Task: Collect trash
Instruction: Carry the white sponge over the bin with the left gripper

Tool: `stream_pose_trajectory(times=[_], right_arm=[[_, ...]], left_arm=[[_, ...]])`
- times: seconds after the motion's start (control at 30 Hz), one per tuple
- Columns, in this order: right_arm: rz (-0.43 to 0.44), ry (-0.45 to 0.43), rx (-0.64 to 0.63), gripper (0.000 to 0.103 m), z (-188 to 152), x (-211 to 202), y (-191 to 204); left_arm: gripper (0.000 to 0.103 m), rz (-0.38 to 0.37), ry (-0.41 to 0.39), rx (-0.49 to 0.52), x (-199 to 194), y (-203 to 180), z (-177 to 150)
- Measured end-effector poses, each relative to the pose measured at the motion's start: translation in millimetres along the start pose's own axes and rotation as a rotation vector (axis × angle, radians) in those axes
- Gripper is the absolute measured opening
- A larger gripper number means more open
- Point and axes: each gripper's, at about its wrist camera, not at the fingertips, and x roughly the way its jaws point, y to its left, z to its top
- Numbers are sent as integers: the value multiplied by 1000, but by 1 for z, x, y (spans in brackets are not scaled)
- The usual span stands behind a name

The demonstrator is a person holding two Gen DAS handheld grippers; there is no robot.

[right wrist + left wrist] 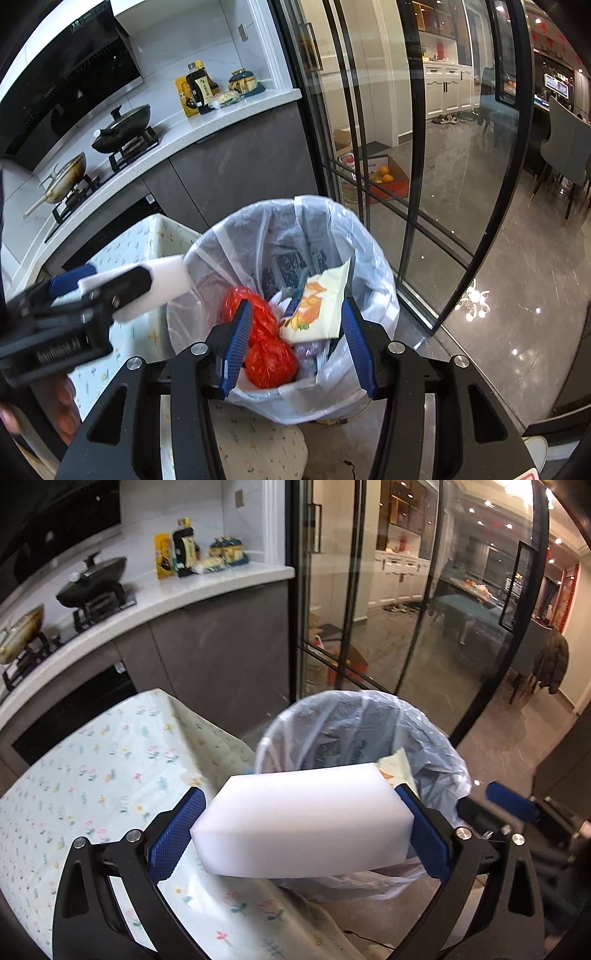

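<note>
Kitchen with a glazed door; a floral tablecloth at lower left. The left gripper clamps a white foam block beside the lined trash bin at frame centre. The right gripper stands open and empty over the bin, above a red bag and a snack wrapper.

Table draped in a flower-printed cloth, bare of objects where visible. Beside it, on the grey polished floor, a liner-fitted trash bin.

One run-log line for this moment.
left gripper: shut on white sponge block | right gripper: open, empty | lined bin: trash inside
</note>
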Motion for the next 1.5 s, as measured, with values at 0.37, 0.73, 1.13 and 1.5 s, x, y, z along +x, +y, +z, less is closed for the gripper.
stream_pose_trajectory(times=[0.37,0.73,1.13,1.5], right_arm=[[119,0,72,49,-22,5,1],[209,-25,144,49,-21,8,3],[209,-28,191,49,-9,19,-4],[325,-79,130,49,-16,-5,11]], left_arm=[[97,-182,200,-151,39,-22,5],[96,-207,256,-250,47,-16,9],[97,-266,217,-232,30,-16,16],[97,-279,287,-314,50,-4,13]])
